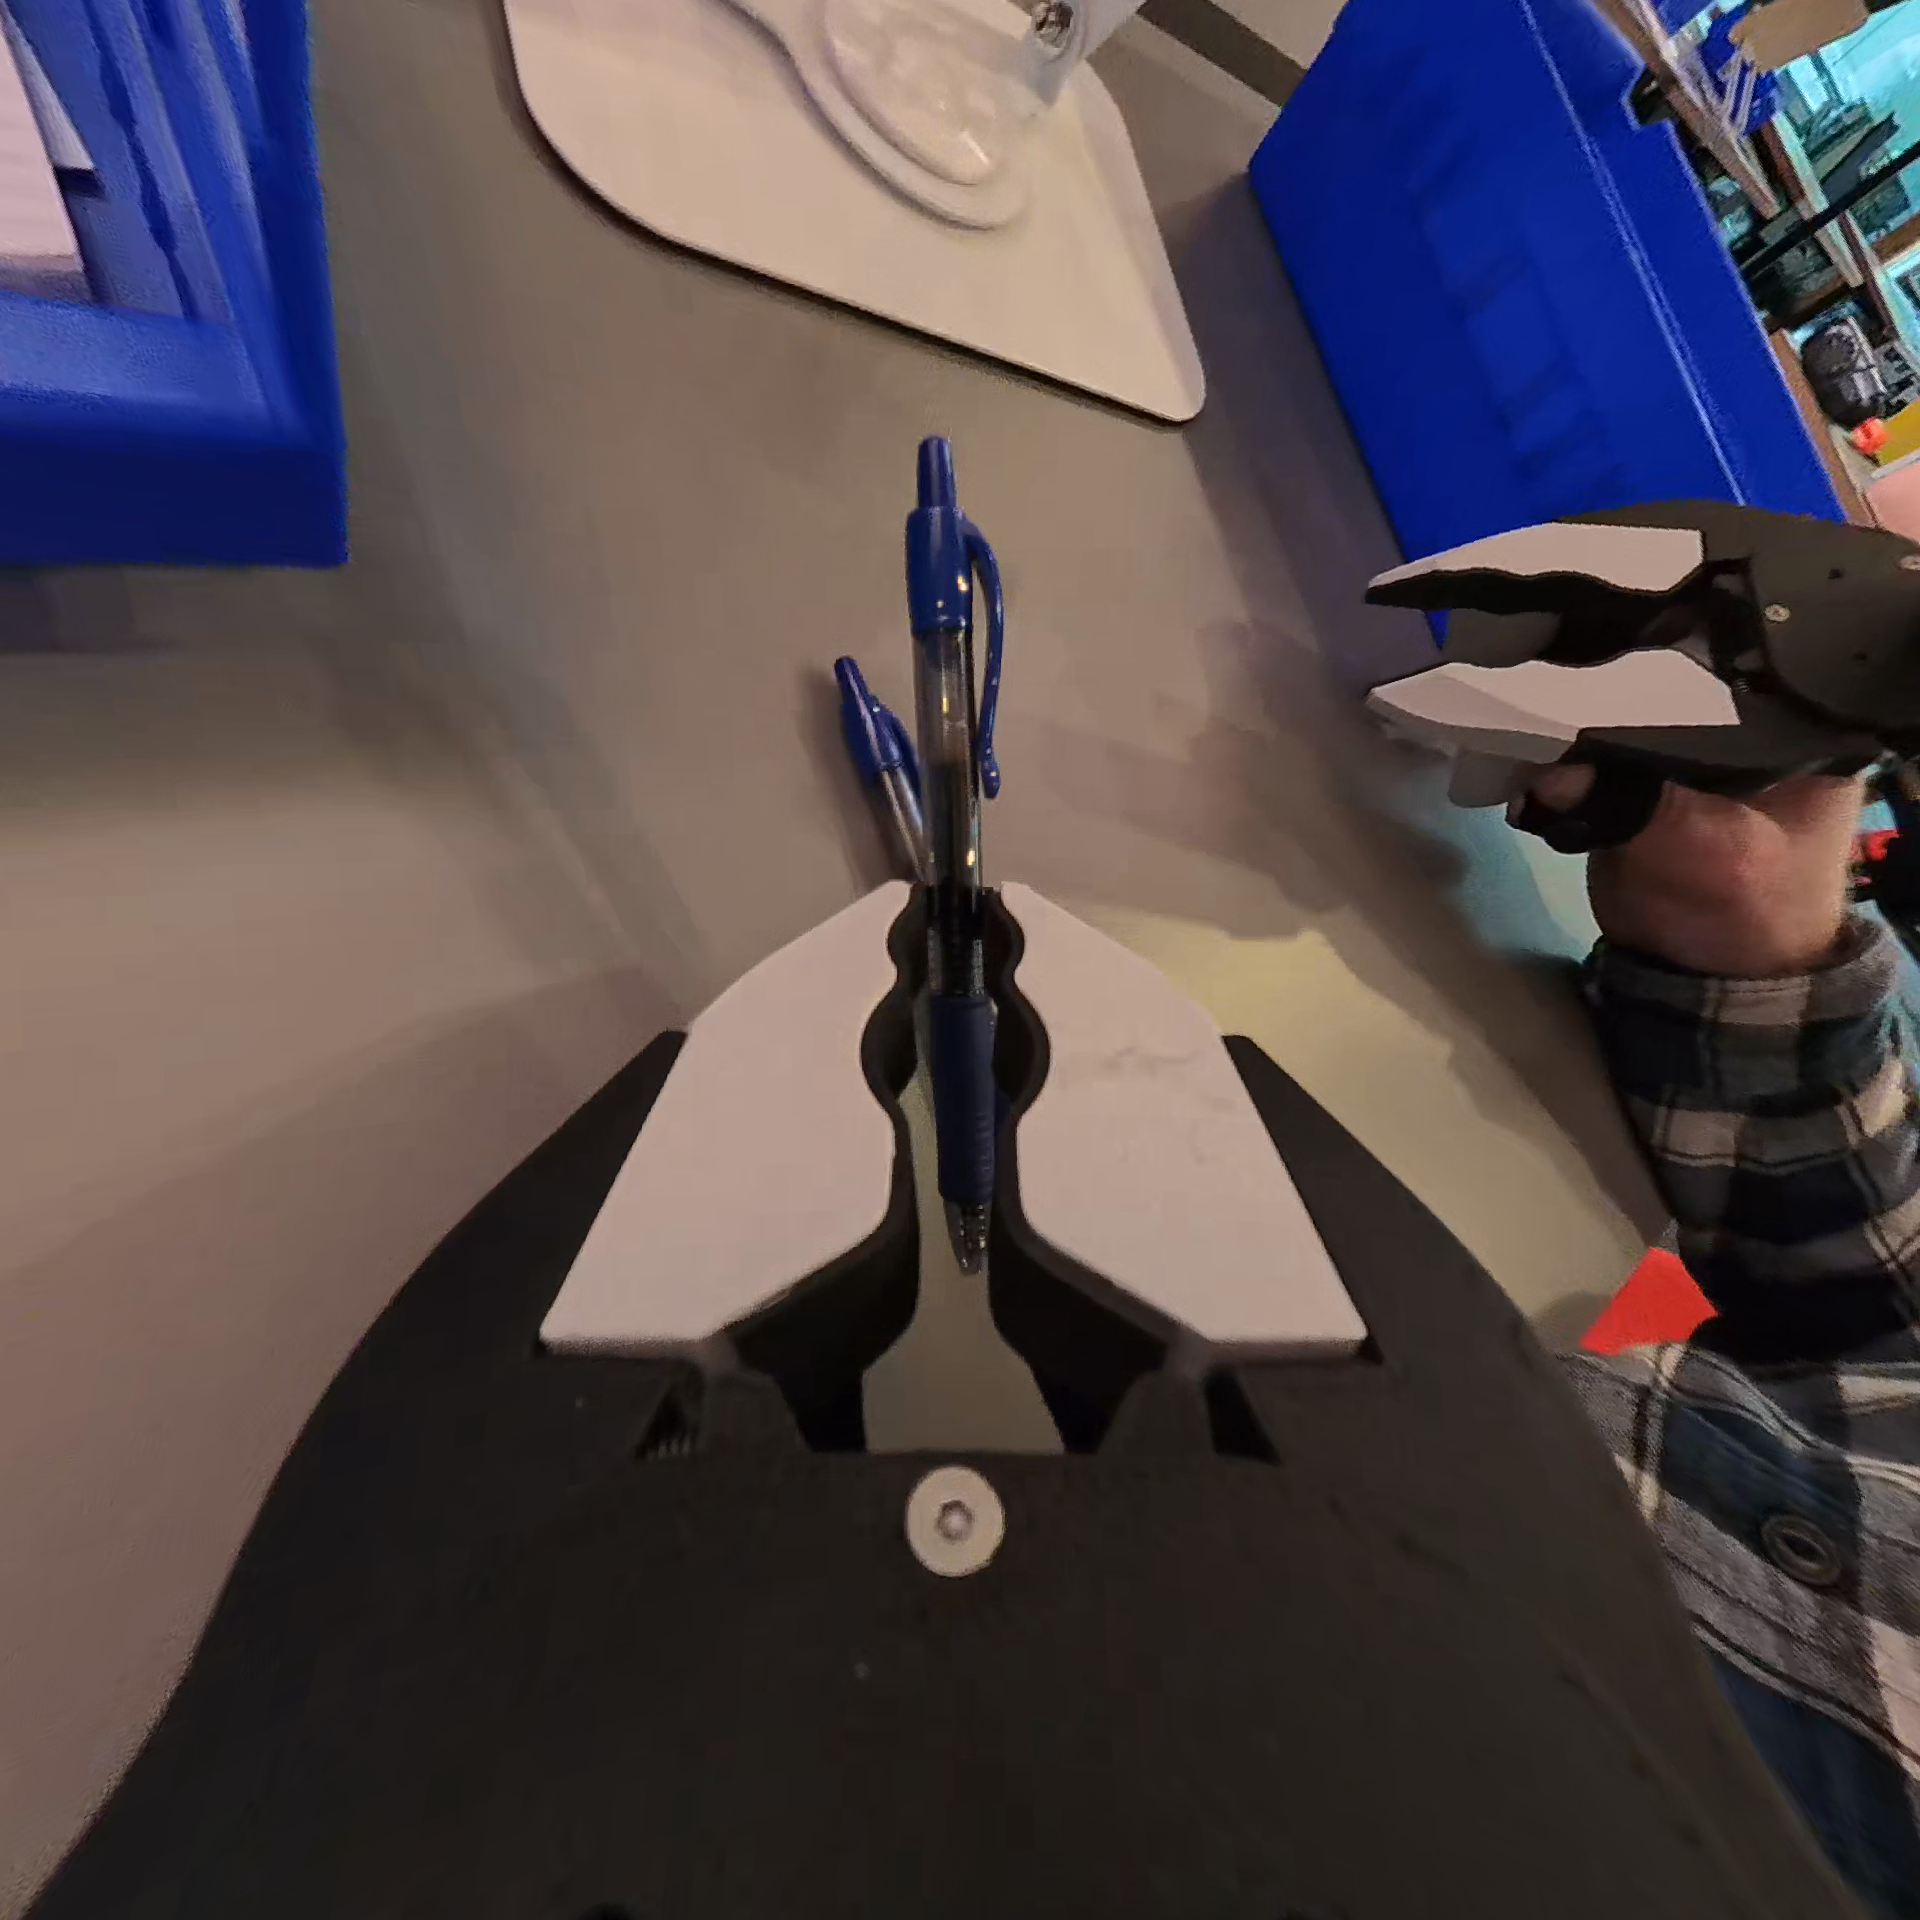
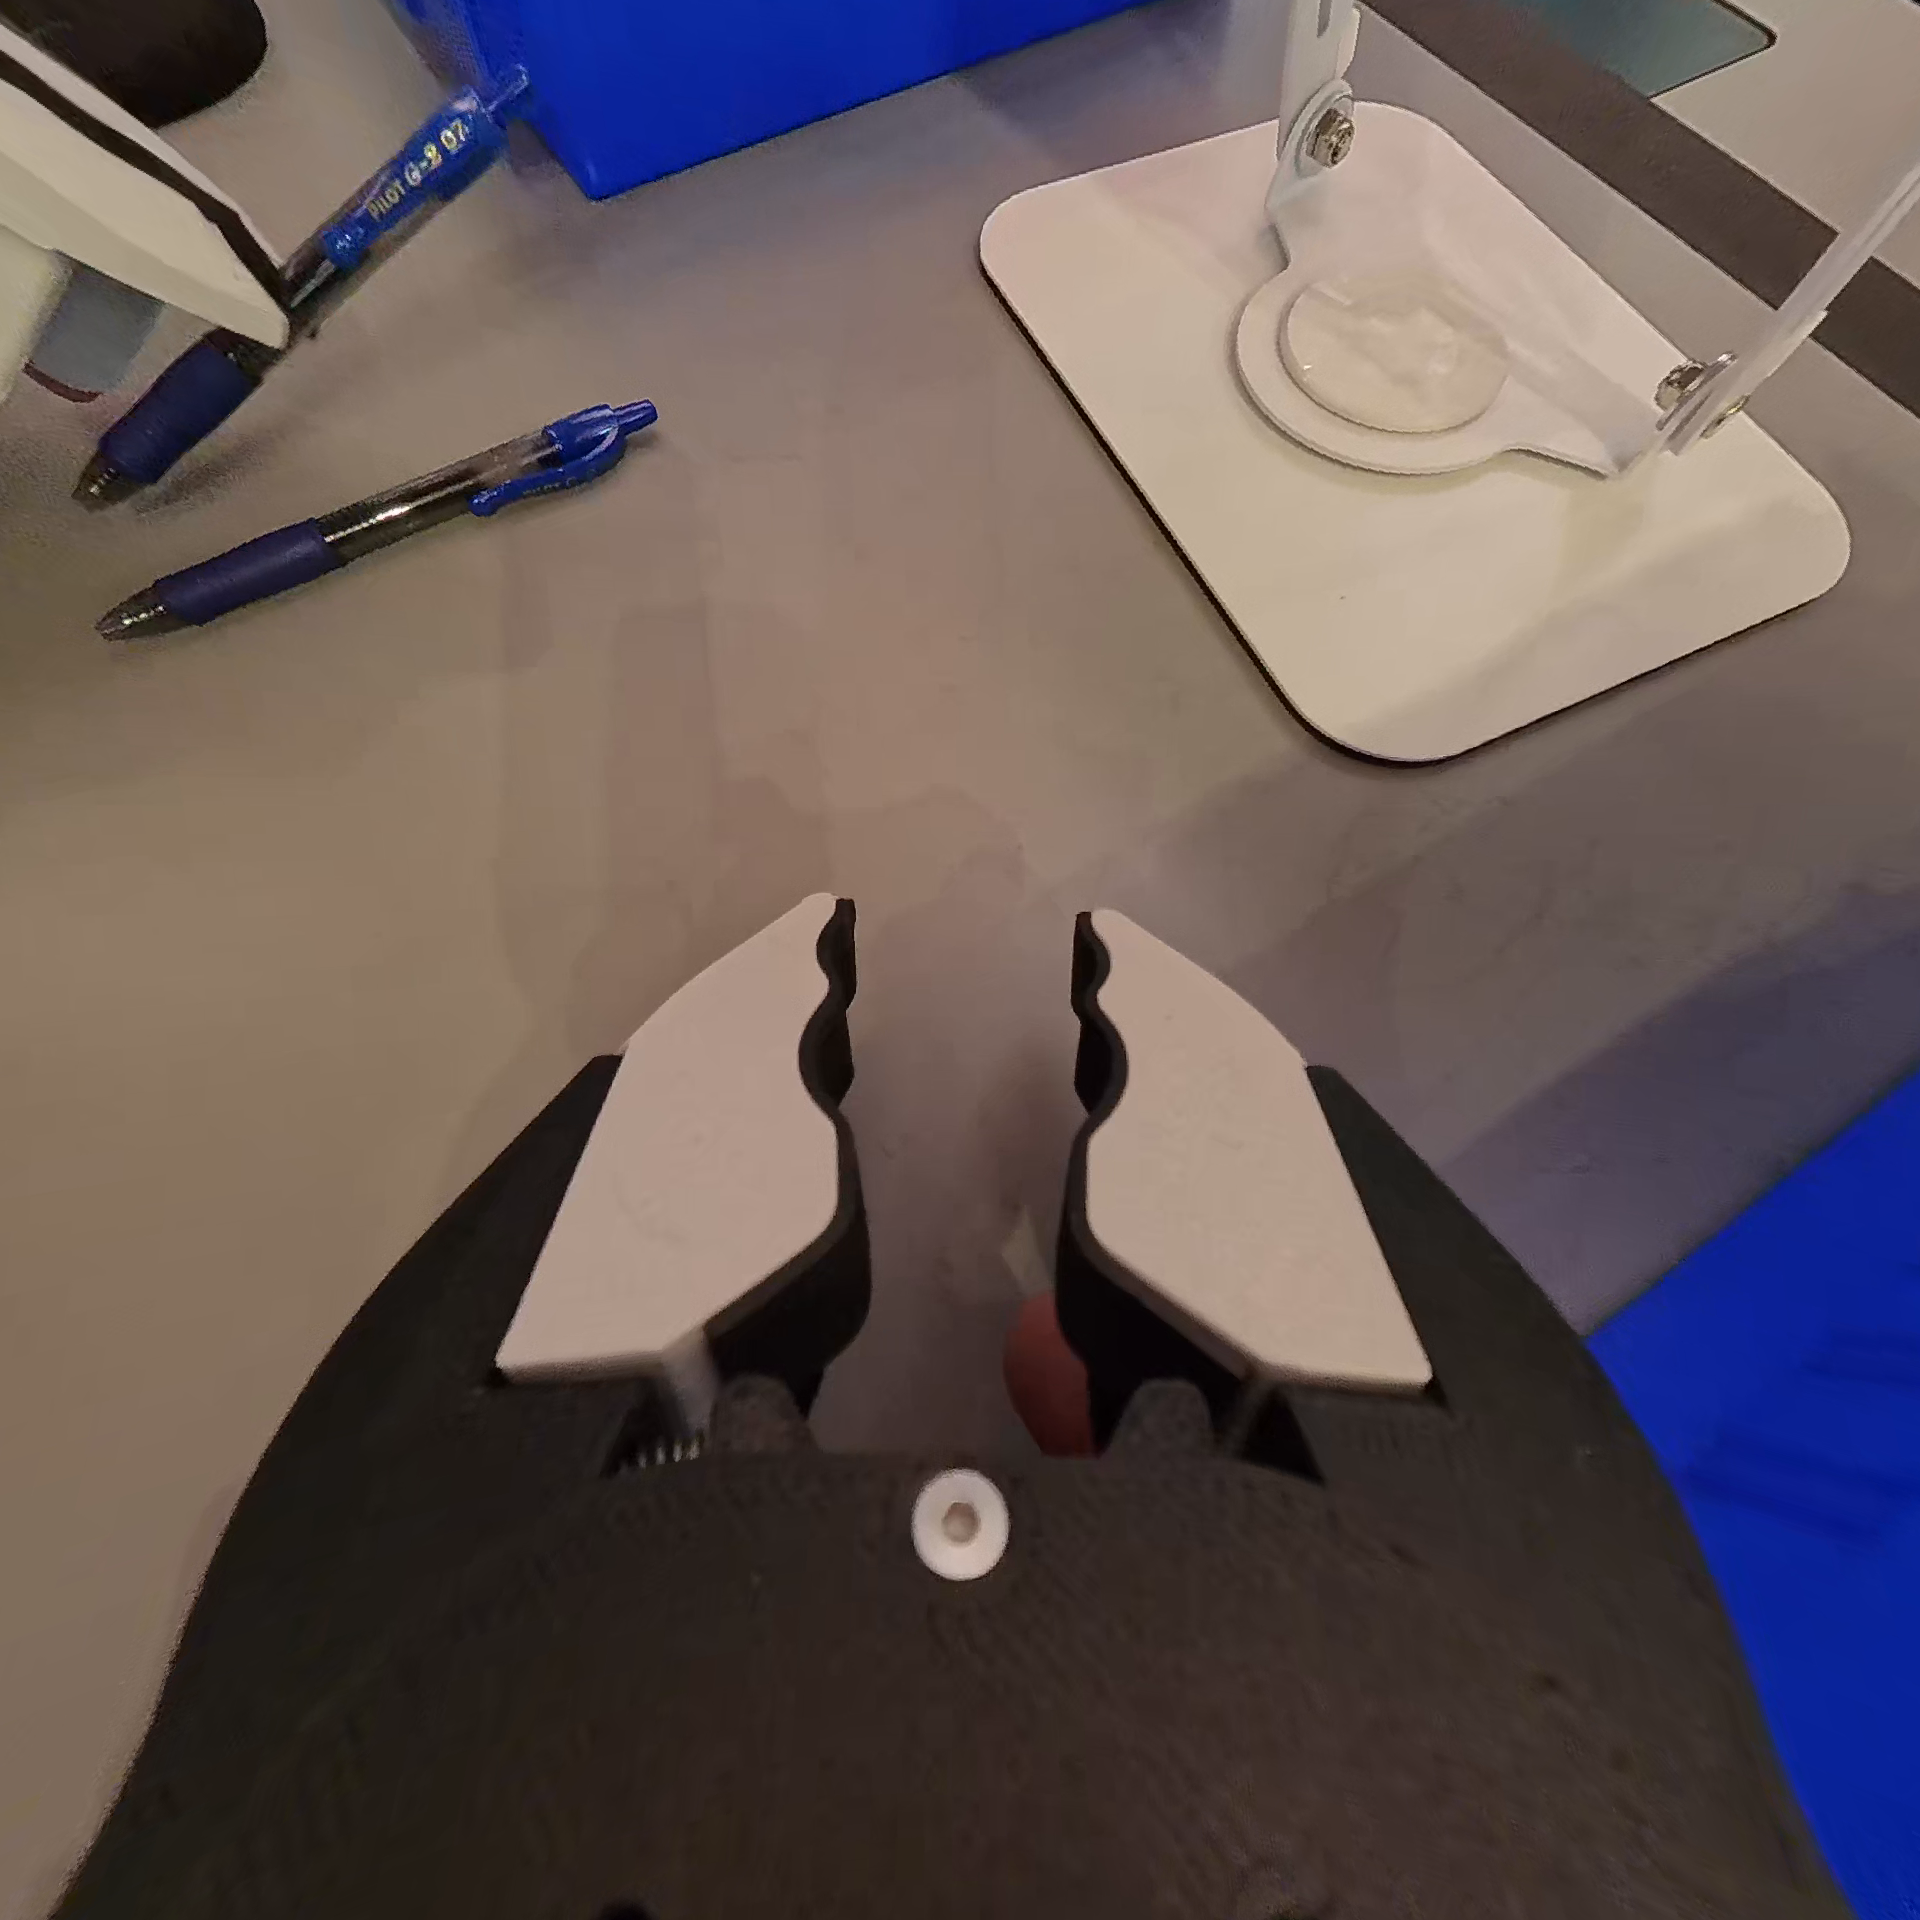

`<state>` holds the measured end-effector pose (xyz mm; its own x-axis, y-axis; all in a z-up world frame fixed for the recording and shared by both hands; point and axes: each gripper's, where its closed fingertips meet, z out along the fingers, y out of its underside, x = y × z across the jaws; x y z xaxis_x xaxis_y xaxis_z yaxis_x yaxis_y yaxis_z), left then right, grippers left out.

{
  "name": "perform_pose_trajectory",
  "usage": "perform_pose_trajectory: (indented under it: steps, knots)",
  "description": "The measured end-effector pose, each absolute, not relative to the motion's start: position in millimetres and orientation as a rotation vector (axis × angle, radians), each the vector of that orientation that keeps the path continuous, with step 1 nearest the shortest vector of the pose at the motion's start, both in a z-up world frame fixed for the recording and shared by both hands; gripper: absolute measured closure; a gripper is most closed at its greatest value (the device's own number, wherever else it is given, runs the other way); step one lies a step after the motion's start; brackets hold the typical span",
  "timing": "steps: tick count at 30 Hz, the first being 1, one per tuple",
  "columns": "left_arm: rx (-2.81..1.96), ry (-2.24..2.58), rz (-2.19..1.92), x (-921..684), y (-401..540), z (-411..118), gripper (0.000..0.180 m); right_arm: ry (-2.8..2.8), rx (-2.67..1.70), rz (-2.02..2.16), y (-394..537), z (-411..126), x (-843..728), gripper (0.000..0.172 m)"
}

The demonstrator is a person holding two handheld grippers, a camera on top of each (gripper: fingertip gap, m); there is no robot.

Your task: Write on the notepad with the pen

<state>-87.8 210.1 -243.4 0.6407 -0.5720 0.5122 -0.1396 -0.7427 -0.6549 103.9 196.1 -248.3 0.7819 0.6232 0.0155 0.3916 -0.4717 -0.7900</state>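
My left gripper is shut on a blue pen. The pen lies along the fingers, with its clip end pointing away and its tip back between them. In the right wrist view the left gripper holds this pen tilted above the grey table. A second blue pen lies on the table beneath it, partly hidden in the left wrist view. My right gripper is open and empty above bare table; it also shows in the left wrist view. A pale pad of paper lies in a blue tray.
A white stand base sits at the far right and also shows in the left wrist view. Blue bins stand at the back and at the right. A hand with a plaid sleeve holds the right gripper. About 20 centimeters separates my left fingertips from my right.
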Motion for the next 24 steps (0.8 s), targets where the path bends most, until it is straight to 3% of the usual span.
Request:
perform_pose_trajectory:
  steps: [5, 11, 13, 18, 22, 24]
  knots:
    - [-2.306, 0.484, -0.983, -95, 212, -253, 0.170, -0.743, -2.127, 0.350, 196, -248, 105, 0.132]
    - [-2.302, 0.553, -0.896, -102, 209, -255, 0.140, -0.744, -2.127, 0.355, 196, -249, 105, 0.132]
    - [-2.236, 0.611, -0.822, -109, 218, -232, 0.139, -0.739, -2.128, 0.359, 196, -248, 105, 0.132]
    - [-2.095, 0.752, -0.592, -143, 292, -153, 0.149, -0.740, -2.123, 0.363, 196, -247, 105, 0.132]
    - [-2.185, 1.158, -0.349, -154, 373, -169, 0.128, -0.742, -2.129, 0.360, 196, -249, 105, 0.132]
    - [-2.149, 1.386, -0.259, -155, 413, -186, 0.129, -0.740, -2.132, 0.355, 196, -250, 106, 0.132]
